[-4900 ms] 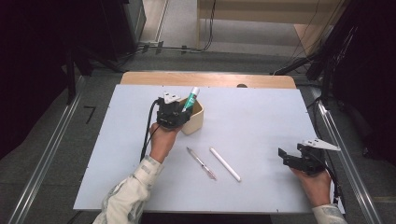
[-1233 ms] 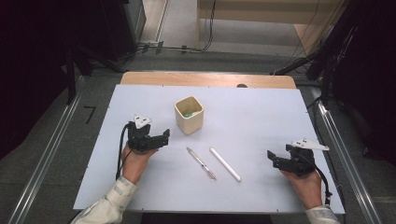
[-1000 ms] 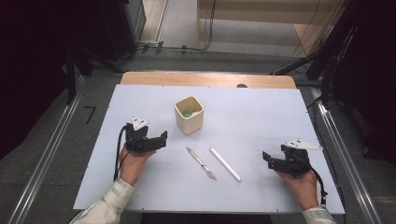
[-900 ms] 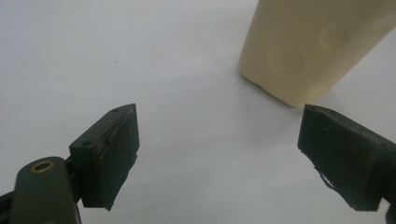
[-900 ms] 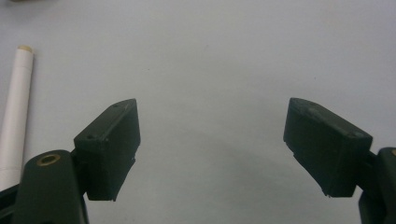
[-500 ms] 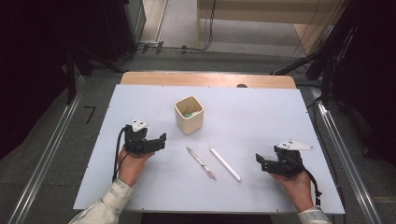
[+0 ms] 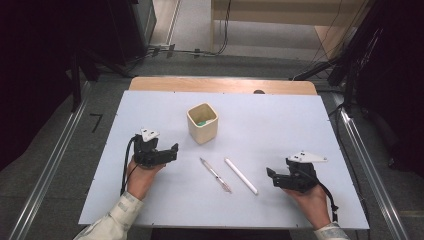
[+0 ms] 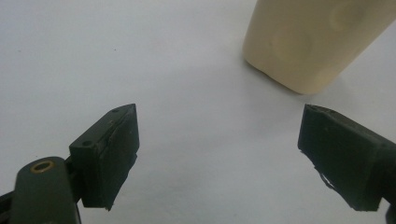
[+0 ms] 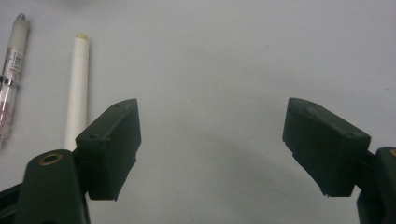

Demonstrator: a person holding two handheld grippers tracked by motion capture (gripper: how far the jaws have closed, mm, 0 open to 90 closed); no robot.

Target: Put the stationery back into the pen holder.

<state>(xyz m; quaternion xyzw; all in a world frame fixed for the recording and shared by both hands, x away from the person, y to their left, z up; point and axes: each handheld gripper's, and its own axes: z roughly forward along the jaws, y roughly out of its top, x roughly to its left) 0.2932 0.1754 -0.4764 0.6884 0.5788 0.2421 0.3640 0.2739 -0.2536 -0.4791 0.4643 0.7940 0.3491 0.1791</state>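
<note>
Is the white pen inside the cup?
No, the white pen lies flat on the table, apart from the cup, beside the clear pen.

The square cup (image 7: pixel 202 123) looks like cream plastic with a smooth, faintly glossy wall. The white marker (image 9: pixel 78 88) is matt plastic; the pen (image 9: pixel 9 70) has a clear, shiny barrel. The table (image 7: pixel 280 120) is smooth, matt white, edged with pale wood.

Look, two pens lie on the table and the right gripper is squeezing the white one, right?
Not quite. The right gripper is open and holds nothing; the white pen lies untouched beside the clear pen on the table, off to the gripper's side. The right gripper view shows this.
</note>
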